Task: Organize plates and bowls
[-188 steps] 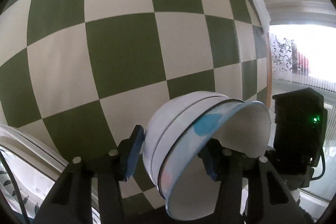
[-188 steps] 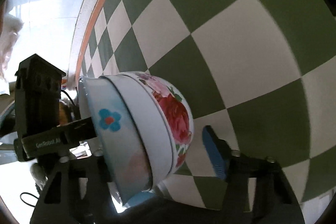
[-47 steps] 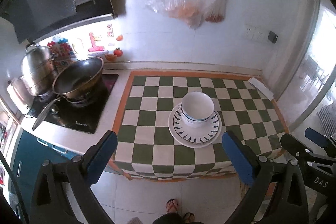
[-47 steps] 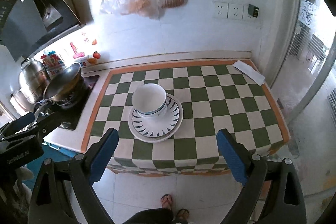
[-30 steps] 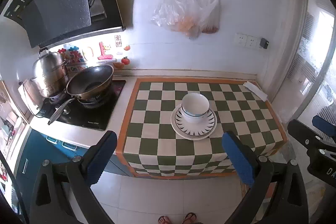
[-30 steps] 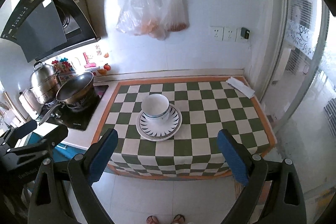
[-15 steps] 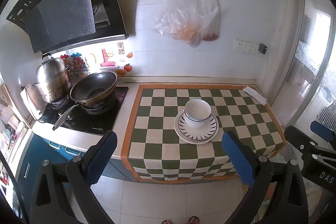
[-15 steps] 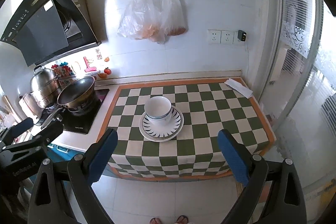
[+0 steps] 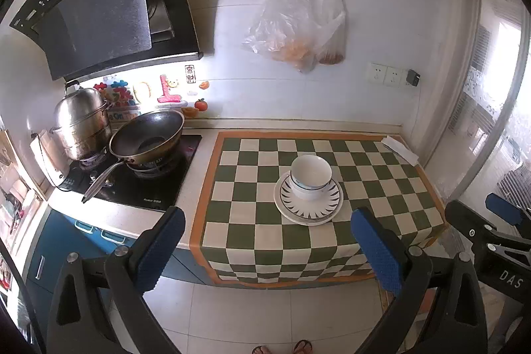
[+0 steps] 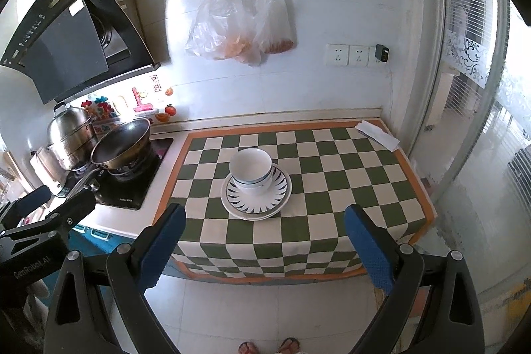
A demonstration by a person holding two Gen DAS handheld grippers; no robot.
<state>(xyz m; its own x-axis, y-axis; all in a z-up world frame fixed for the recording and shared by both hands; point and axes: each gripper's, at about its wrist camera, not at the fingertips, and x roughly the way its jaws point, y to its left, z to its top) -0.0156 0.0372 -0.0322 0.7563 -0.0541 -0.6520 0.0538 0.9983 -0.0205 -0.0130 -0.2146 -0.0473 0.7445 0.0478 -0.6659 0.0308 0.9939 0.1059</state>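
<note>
A white bowl stack [image 9: 311, 176] sits on stacked white plates with dark radial marks [image 9: 308, 207] in the middle of the green checkered counter [image 9: 245, 204]. The bowls [image 10: 251, 171] and plates [image 10: 256, 197] also show in the right wrist view. My left gripper [image 9: 269, 249] is open and empty, held well back from the counter above the floor. My right gripper [image 10: 265, 246] is open and empty, equally far back. Each gripper appears at the edge of the other's view.
A wok [image 9: 147, 135] and a steel pot [image 9: 83, 121] stand on the hob at left. A folded white cloth [image 9: 400, 149] lies at the counter's far right corner. Plastic bags [image 9: 298, 32] hang on the wall. A glass door [image 10: 481, 108] is at right.
Both grippers let go of the bowls, which now sit on the plates, and have pulled far back from the counter and up. Over the last second they keep drifting back.
</note>
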